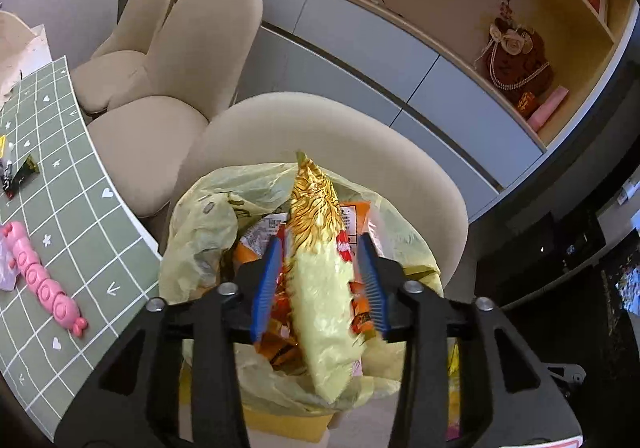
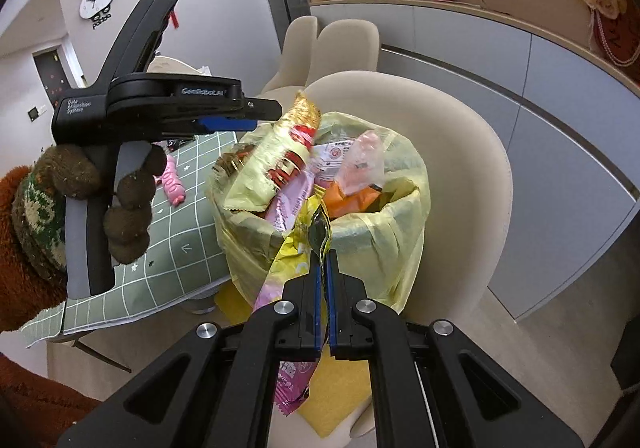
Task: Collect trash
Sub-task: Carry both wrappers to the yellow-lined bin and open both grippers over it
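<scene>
Left claw (image 1: 320,276) has its ribbed blue pads standing apart, with a long crinkly snack bag (image 1: 320,268) between them. The bag is pale yellow with a shiny gold foil top, and I can't tell if the pads actually touch it. It's poking up out of the bin (image 2: 332,232), which is lined with a thin, wrinkly, see-through yellow plastic liner (image 2: 400,248) and stuffed with glossy orange, pink and white wrappers.

Right claw (image 2: 323,268) is squeezed together on a crumpled foil wrapper (image 2: 296,264), yellow up top and pink lower down, hanging over the near rim of the bin.

The bin sits on the seat of a rounded cream upholstered chair (image 2: 460,167). Just beside it is the bench (image 1: 80,207) with a green grid-pattern cloth, with a bumpy pink plastic toy (image 1: 44,280) lying on it. A hand in a fuzzy brown knit glove (image 2: 120,207) grips the left handle.
</scene>
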`<state>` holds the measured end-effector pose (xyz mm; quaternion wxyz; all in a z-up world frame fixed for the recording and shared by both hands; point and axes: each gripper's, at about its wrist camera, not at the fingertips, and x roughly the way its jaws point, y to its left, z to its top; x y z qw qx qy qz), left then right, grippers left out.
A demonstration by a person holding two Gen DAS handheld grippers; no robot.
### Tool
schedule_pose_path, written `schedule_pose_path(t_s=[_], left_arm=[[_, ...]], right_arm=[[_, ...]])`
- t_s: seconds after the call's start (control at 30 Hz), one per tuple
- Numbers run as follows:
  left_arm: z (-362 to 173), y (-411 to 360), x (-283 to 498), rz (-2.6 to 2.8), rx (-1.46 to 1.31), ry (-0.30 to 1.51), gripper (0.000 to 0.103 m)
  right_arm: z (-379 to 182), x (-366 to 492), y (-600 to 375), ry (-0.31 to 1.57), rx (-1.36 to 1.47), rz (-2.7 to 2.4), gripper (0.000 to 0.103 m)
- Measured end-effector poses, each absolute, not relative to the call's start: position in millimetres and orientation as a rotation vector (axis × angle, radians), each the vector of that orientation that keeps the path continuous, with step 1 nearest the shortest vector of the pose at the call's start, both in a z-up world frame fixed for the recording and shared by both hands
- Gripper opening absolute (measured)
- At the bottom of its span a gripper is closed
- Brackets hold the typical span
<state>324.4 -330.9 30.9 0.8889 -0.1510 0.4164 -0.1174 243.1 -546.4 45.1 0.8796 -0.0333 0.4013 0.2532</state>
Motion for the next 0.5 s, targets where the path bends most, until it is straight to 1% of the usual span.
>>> schedule_pose_path(t_s=[0.17, 0.33, 0.4, 0.5], left_arm=[[46, -307, 304, -0.17, -0.323, 0.841, 0.044], [55, -285, 268, -0.122, -0.299, 0.84, 0.044], [54, -274, 248, -0.098, -0.307, 0.844, 0.044], [45, -254, 217, -0.055, -0.331, 0.869, 0.044]], right_arm=[[74, 258, -545, 0.753, -0.055, 0.545, 0.005], [107, 293, -518, 0.63, -0.073, 0.557, 0.005], [107, 313, -500, 0.61, -0.08, 0.566, 0.005], [91, 345, -477, 0.655, -0.078, 0.58, 0.005]])
